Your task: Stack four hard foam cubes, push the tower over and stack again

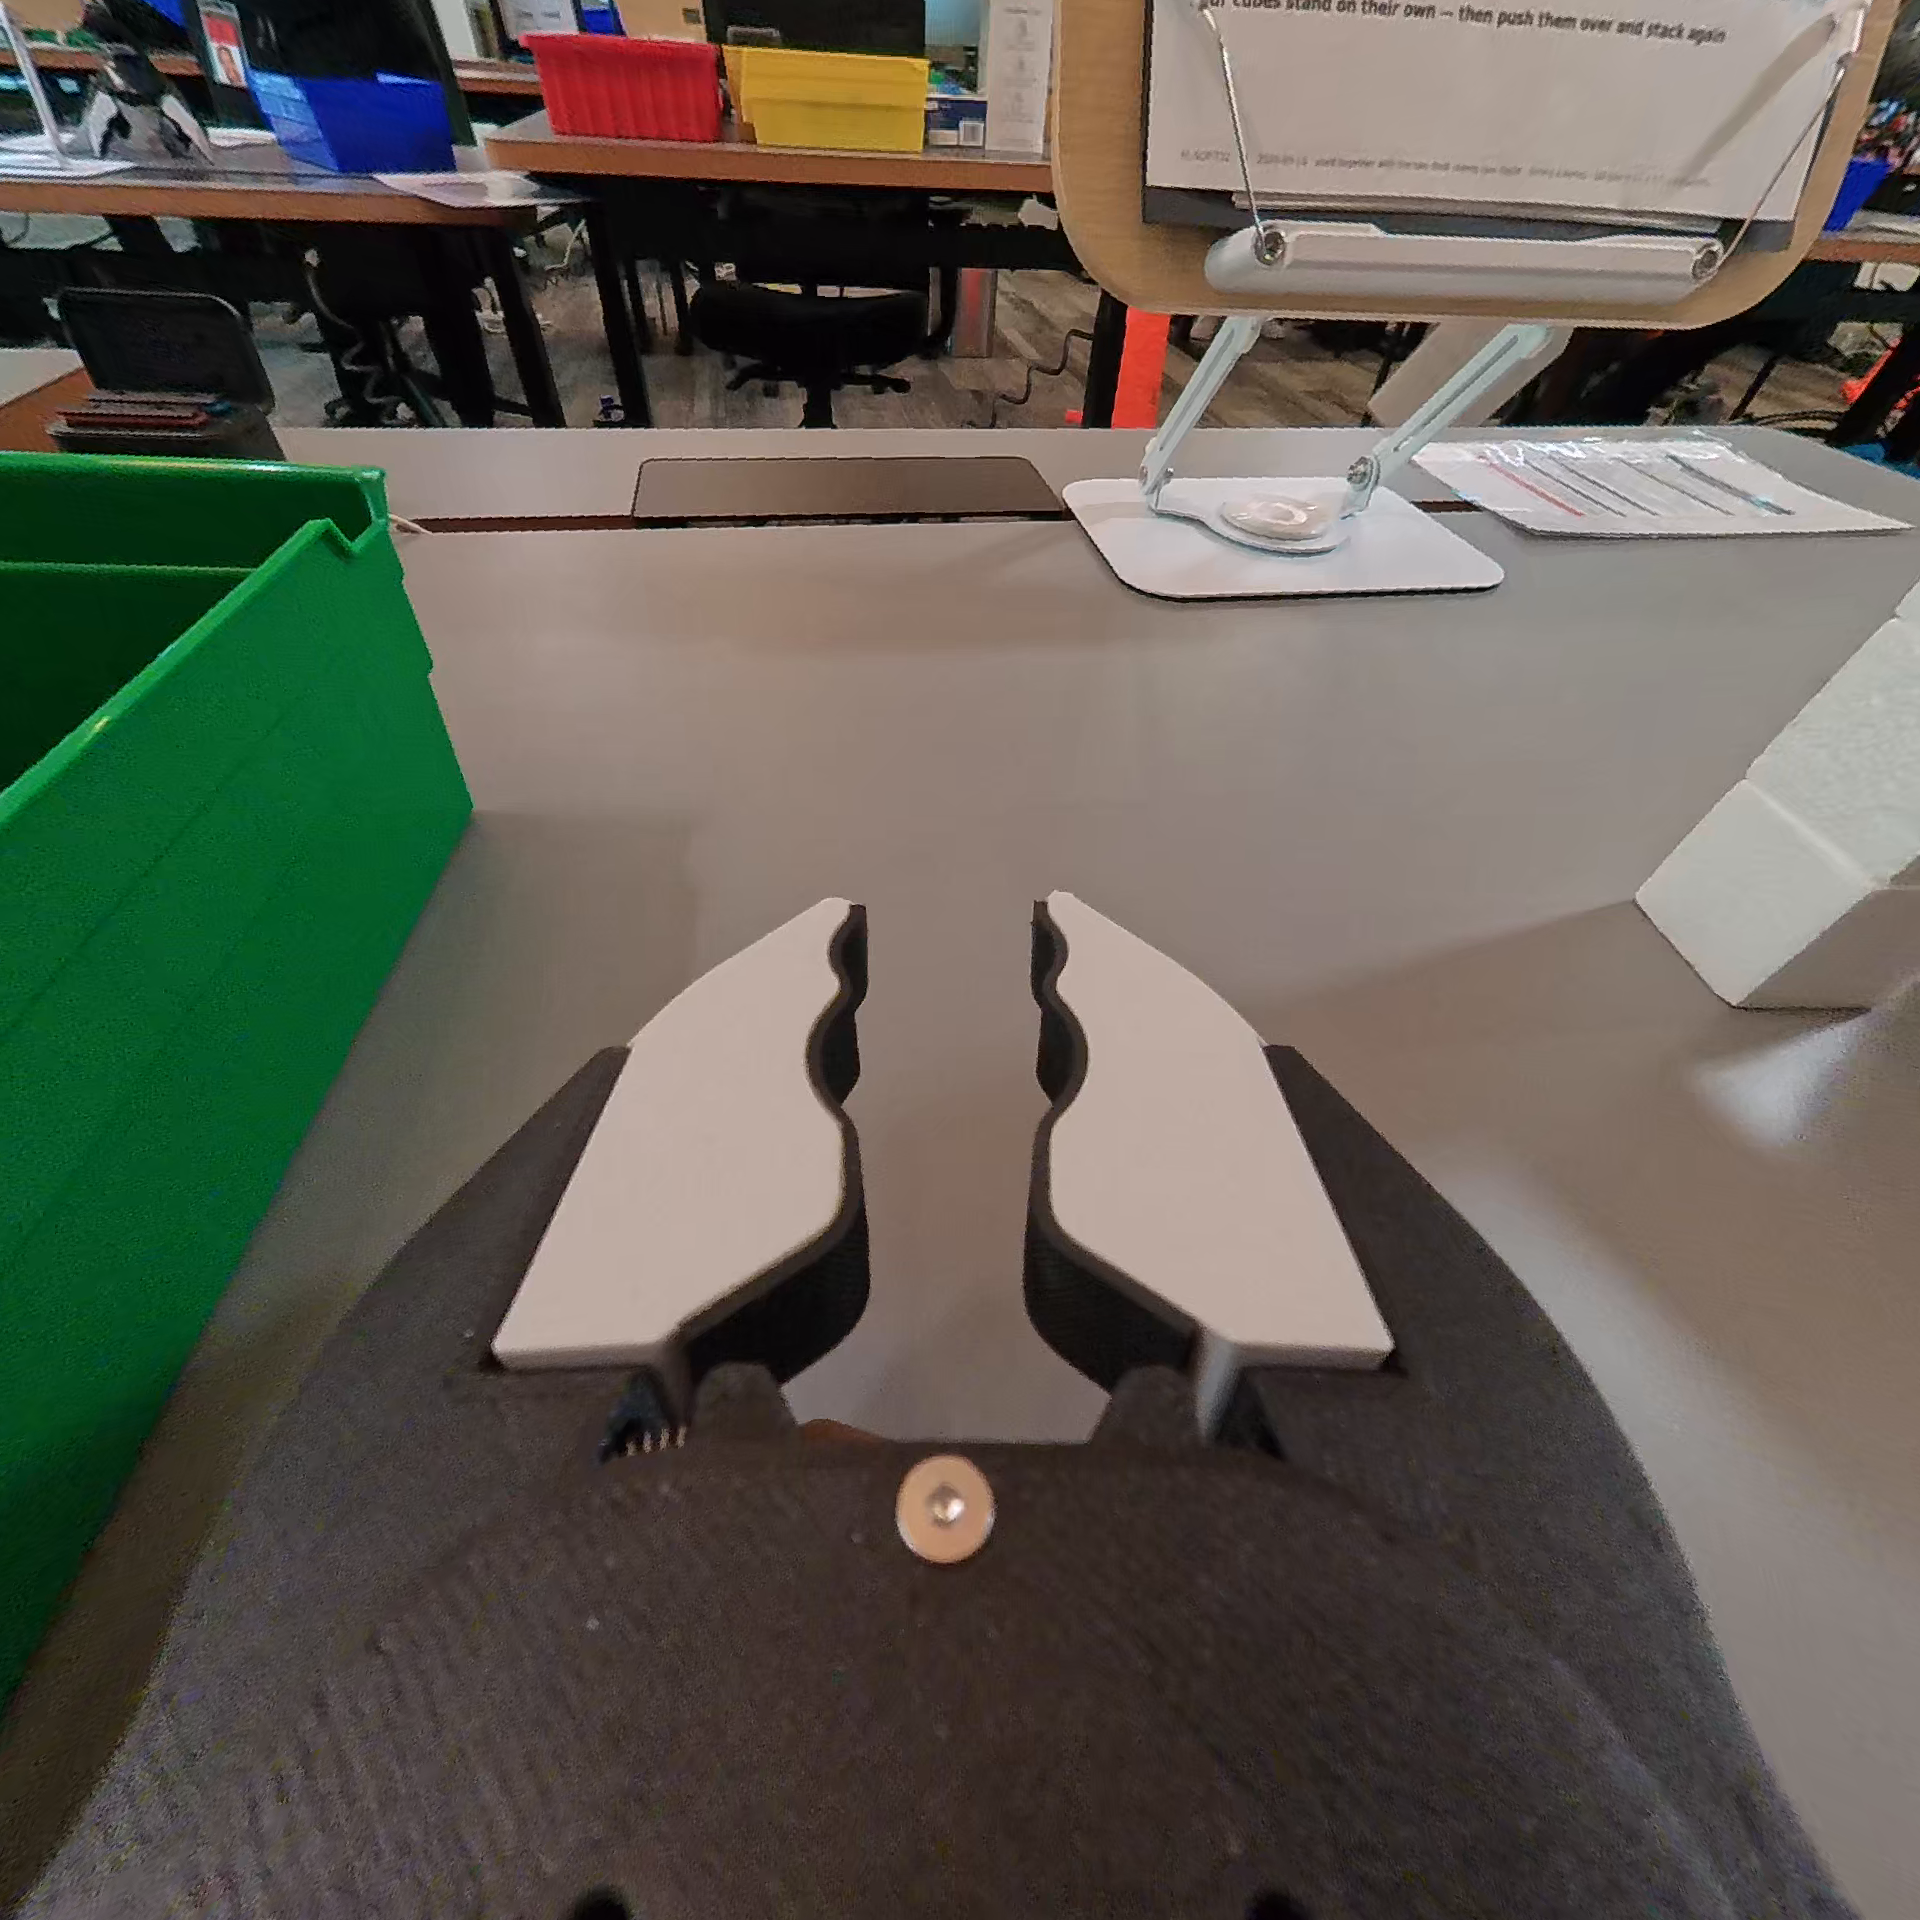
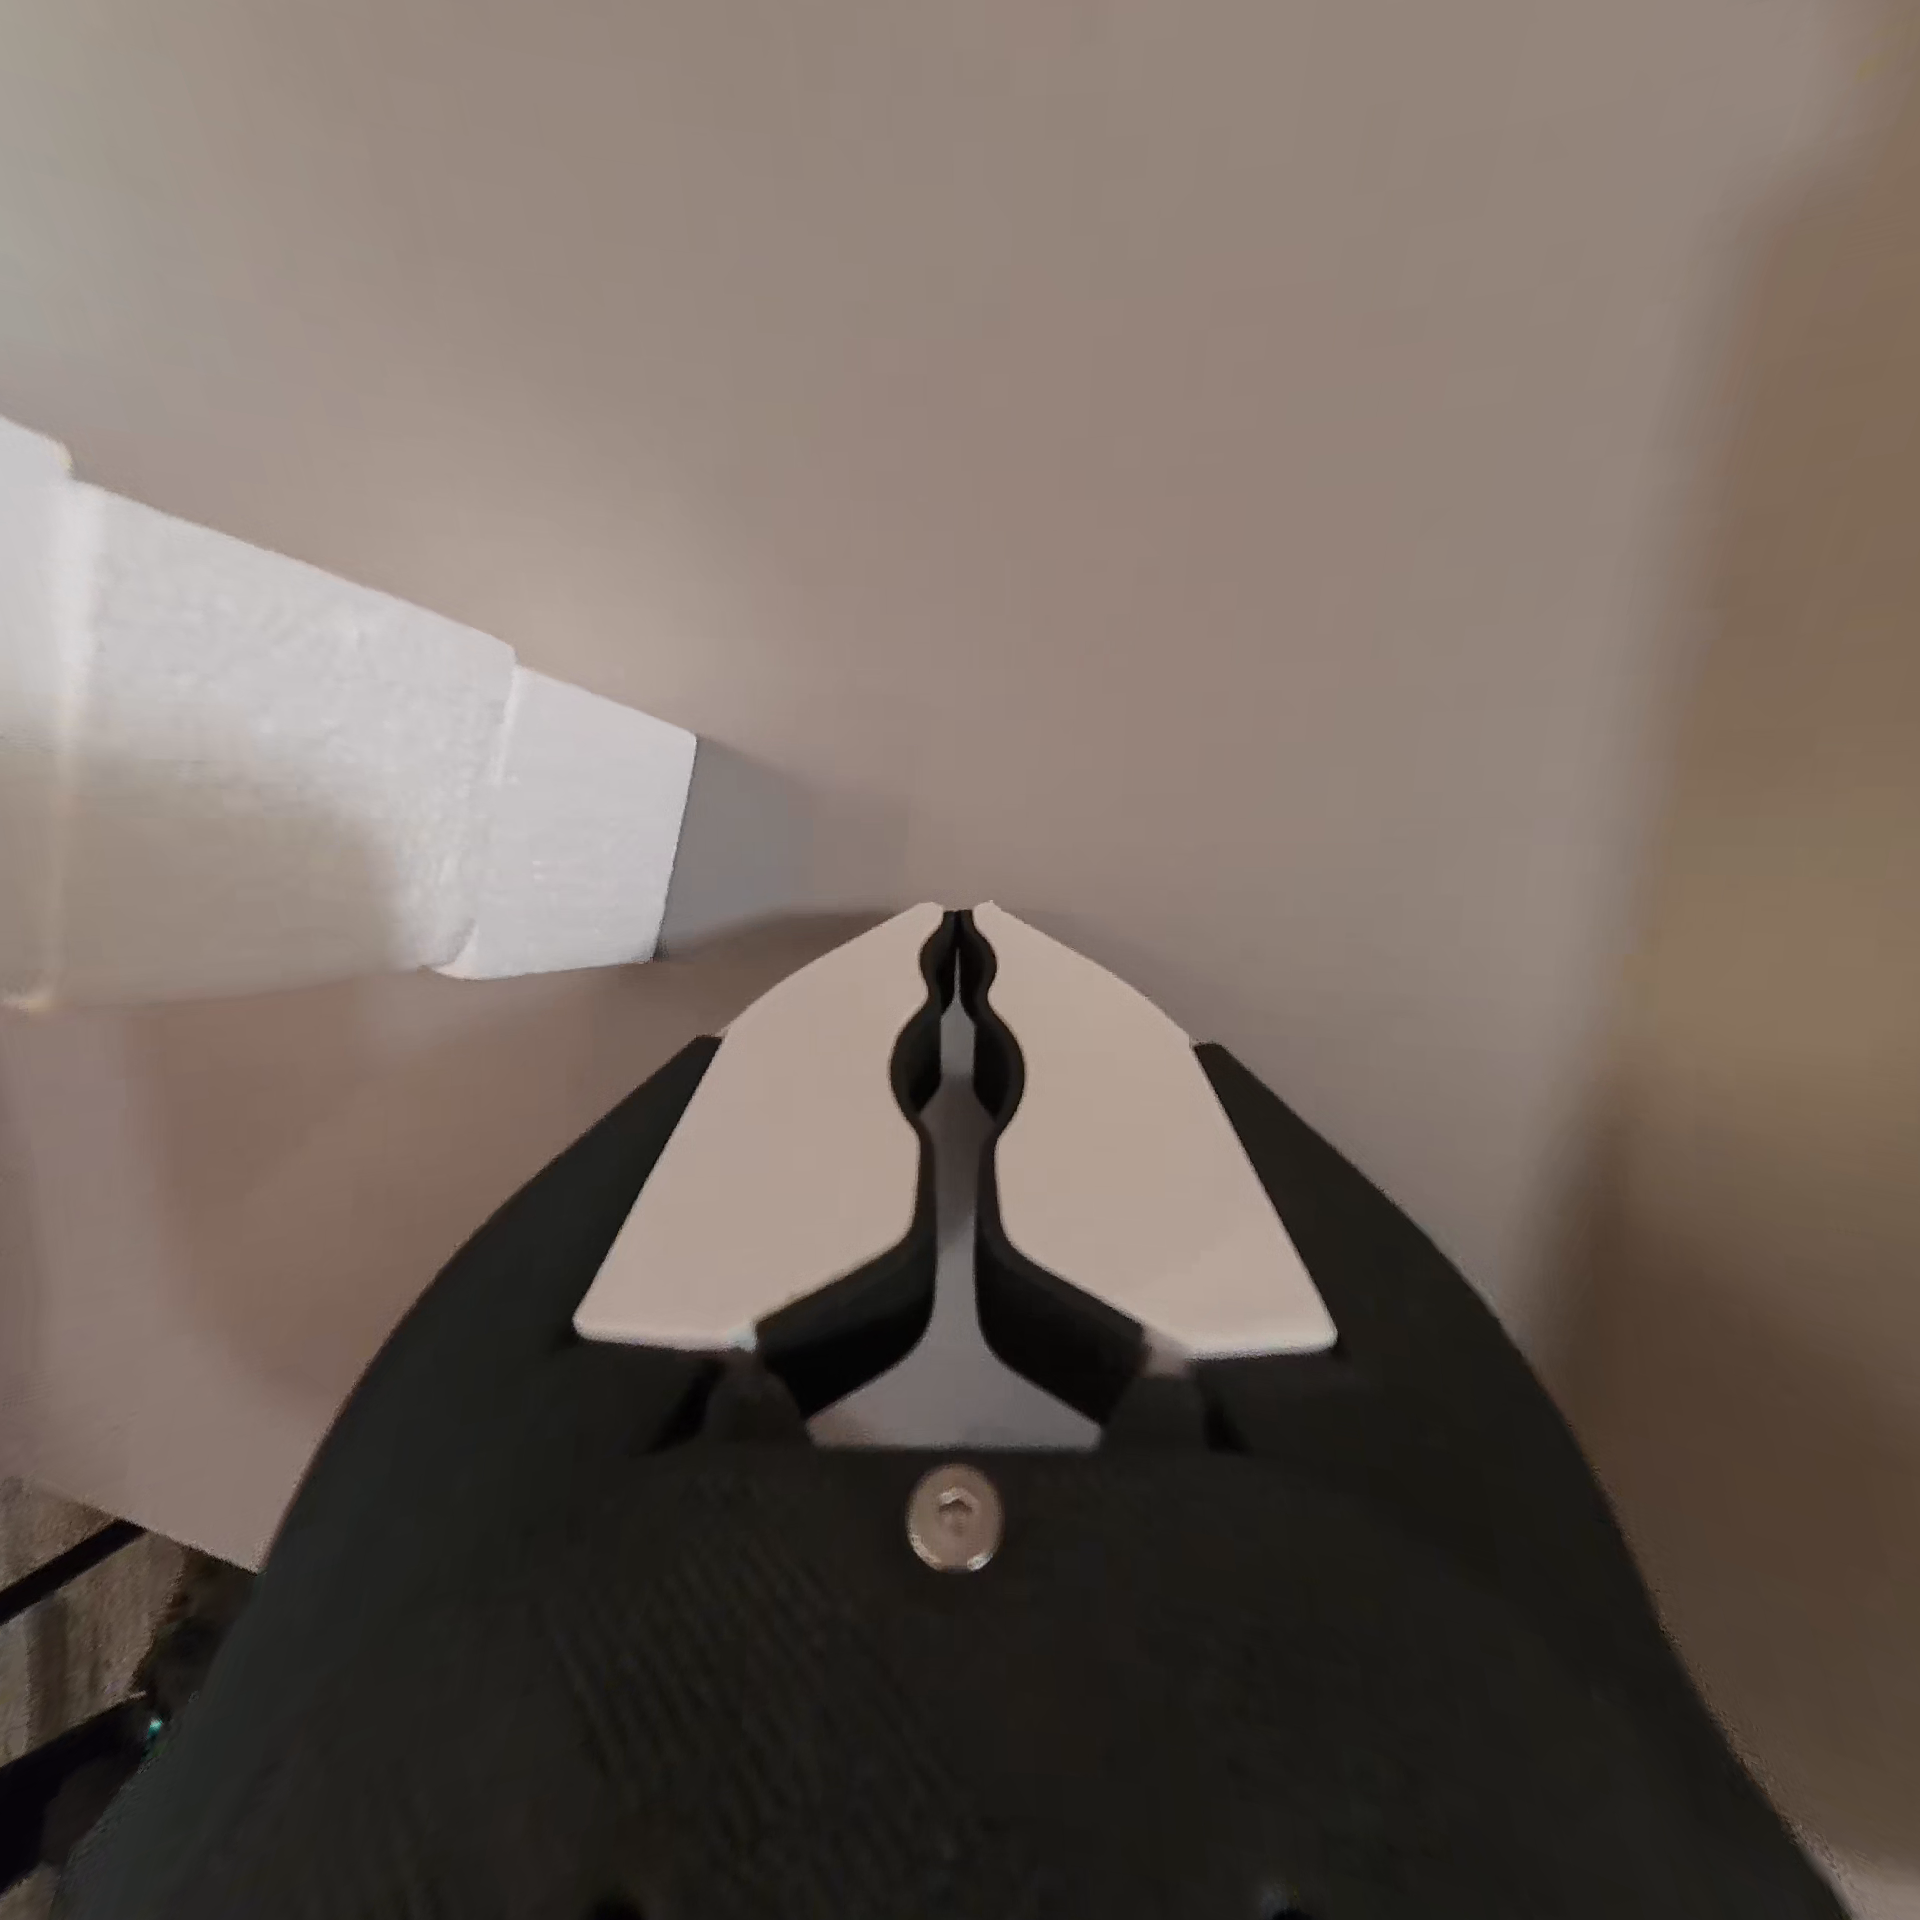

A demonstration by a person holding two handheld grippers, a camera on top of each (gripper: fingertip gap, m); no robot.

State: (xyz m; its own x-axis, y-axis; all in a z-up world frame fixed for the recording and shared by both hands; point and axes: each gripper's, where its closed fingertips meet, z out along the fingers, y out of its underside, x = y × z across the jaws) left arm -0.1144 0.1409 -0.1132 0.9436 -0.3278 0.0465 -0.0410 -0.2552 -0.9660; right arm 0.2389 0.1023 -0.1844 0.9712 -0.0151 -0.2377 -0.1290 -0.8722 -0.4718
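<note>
My left gripper point(image 1: 948, 906) is open and empty, held low over the grey table point(image 1: 935, 707). A green plastic bin point(image 1: 197, 831) stands close on its left. A stack of white foam cubes point(image 1: 1808, 831) stands on the table to its right, cut off by the frame edge. My right gripper point(image 2: 958, 912) is shut with nothing between its fingers, pointing down at the grey table point(image 2: 1143, 468). The same white foam cubes point(image 2: 312, 769) stand just to the left of its fingertips, apart from them.
A document stand point(image 1: 1288, 540) with a printed sheet stands at the far side of the table, with a plastic sleeve of papers point(image 1: 1642, 488) beside it. Beyond are desks with red point(image 1: 623, 83), yellow point(image 1: 831, 99) and blue point(image 1: 353, 114) bins and an office chair point(image 1: 810, 322). Spacing between my two grippers at the tips: around 35 centimeters.
</note>
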